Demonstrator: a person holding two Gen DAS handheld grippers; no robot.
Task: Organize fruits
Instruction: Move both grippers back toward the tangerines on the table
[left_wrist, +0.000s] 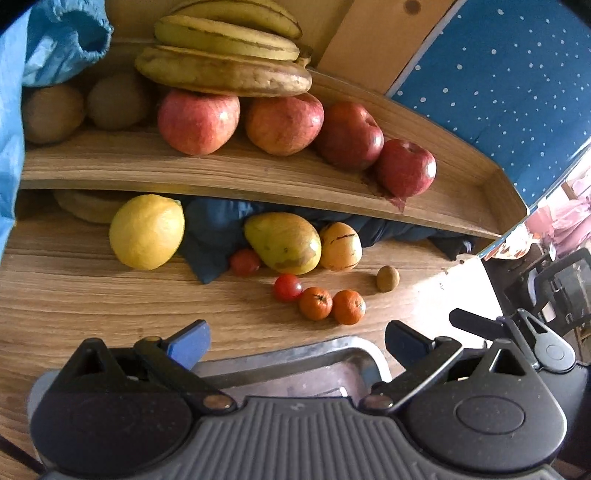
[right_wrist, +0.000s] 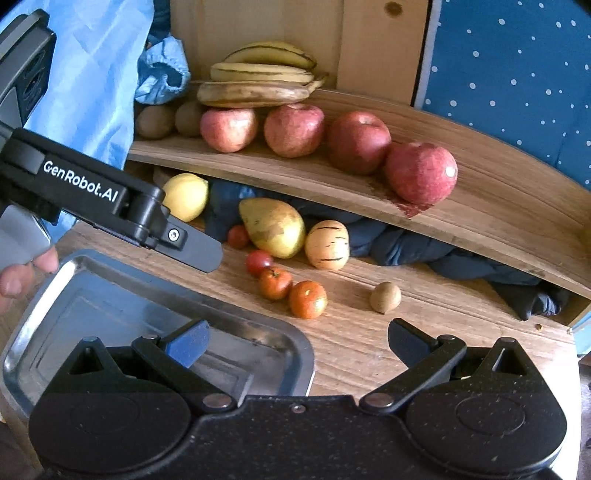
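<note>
Loose fruit lies on the wooden table: a lemon (left_wrist: 147, 231), a mango (left_wrist: 283, 243), a striped yellow fruit (left_wrist: 340, 246), two small tomatoes (left_wrist: 287, 287), two mandarins (left_wrist: 331, 302) and a small brown fruit (left_wrist: 388, 278). Several apples (left_wrist: 280, 123), a bunch of bananas (left_wrist: 225, 55) and two brown kiwis (left_wrist: 85, 107) sit on the shelf above. An empty steel tray (right_wrist: 122, 295) lies at the table's front. My left gripper (left_wrist: 297, 345) is open and empty over the tray's far rim. My right gripper (right_wrist: 297, 341) is open and empty at the tray's right edge. The left gripper also shows in the right wrist view (right_wrist: 199, 251).
A dark blue cloth (right_wrist: 406, 243) is bundled under the curved wooden shelf (left_wrist: 221, 173). Light blue fabric (right_wrist: 92, 74) hangs at the left. A dotted blue panel (left_wrist: 498, 81) stands at the right. A dark chair (left_wrist: 561, 284) is beyond the table's right edge.
</note>
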